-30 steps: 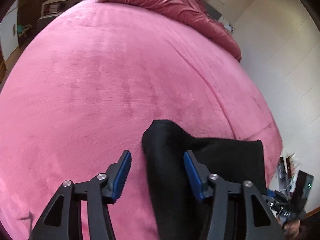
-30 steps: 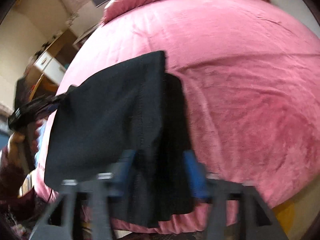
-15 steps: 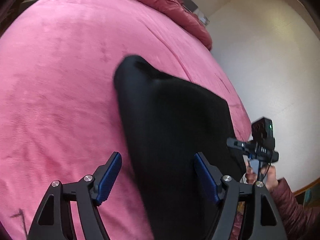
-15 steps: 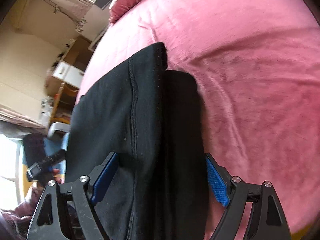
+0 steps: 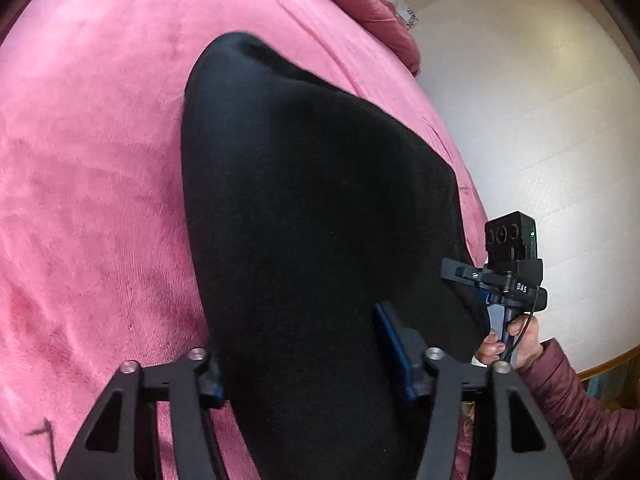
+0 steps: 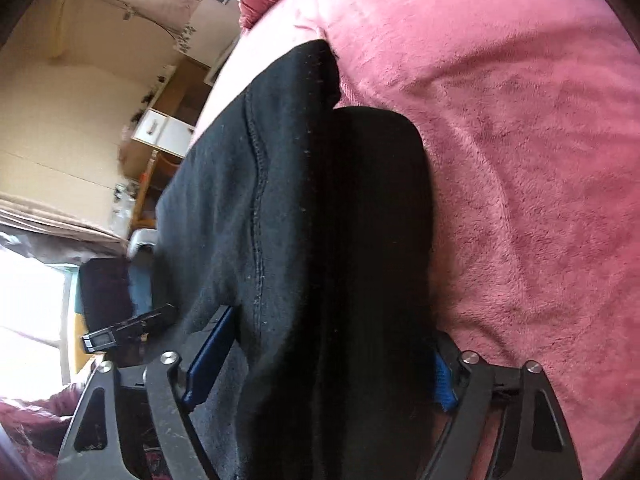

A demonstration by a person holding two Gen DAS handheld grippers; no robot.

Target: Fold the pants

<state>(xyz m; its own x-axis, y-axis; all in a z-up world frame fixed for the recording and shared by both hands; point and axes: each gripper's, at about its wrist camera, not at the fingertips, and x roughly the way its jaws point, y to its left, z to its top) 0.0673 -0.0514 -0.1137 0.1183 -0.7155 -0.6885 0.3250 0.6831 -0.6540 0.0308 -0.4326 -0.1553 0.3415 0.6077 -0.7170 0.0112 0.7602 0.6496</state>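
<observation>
The black pants [image 5: 312, 216] lie folded in a thick stack on the pink bed cover [image 5: 92, 184], near its front edge. My left gripper [image 5: 300, 364] is open, its blue-padded fingers on either side of the stack's near end. My right gripper [image 6: 320, 360] is also open and straddles the pants [image 6: 304, 240] from the other end; a seam runs along the top layer. The right gripper also shows in the left wrist view [image 5: 508, 280], held in a hand at the stack's right corner.
A crumpled dark-pink duvet [image 5: 360, 4] lies at the bed's far end. A white wall [image 5: 540, 100] stands right of the bed. Wooden furniture with white drawers [image 6: 160, 132] and a bright window [image 6: 28, 312] are on the other side.
Both grippers have moved in low over the pants, so the stack now fills the space between the fingers. The fingers have spread wider than one second ago.
</observation>
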